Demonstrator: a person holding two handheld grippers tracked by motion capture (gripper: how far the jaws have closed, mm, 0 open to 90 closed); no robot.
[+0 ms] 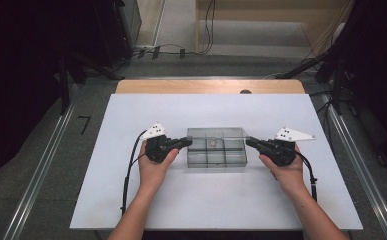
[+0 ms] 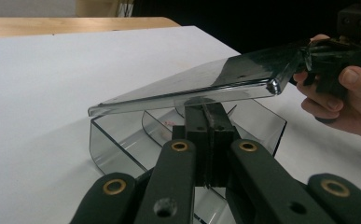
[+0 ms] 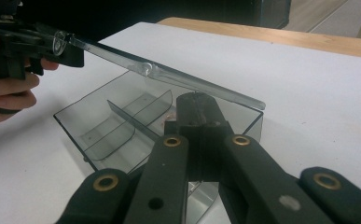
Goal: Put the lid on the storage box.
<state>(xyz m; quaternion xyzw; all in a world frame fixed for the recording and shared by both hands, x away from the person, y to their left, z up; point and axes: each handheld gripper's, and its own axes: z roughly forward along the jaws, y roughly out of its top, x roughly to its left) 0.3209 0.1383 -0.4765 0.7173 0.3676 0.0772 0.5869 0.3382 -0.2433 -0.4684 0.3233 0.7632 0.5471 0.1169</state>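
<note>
A clear grey compartment box [image 1: 216,159] sits mid-table on the white sheet. Its clear lid [image 1: 216,132] is held tilted above it, low along the box's far wall and raised on the near side. My left gripper [image 1: 187,142] is shut on the lid's left end, and my right gripper [image 1: 249,142] is shut on its right end. In the left gripper view the shut left gripper [image 2: 205,112] pinches the lid [image 2: 192,84] over the box [image 2: 108,144]. In the right gripper view the right gripper [image 3: 196,100] clamps the lid [image 3: 178,77]. A small pink item [image 1: 212,143] lies in one compartment.
The white sheet [image 1: 131,200] covers a wooden table [image 1: 181,86] whose far edge shows behind it. Metal rails [image 1: 46,165] run along the floor on both sides, and cables [image 1: 171,50] lie beyond the table. Each gripper trails a black cable [image 1: 128,170] toward the near edge.
</note>
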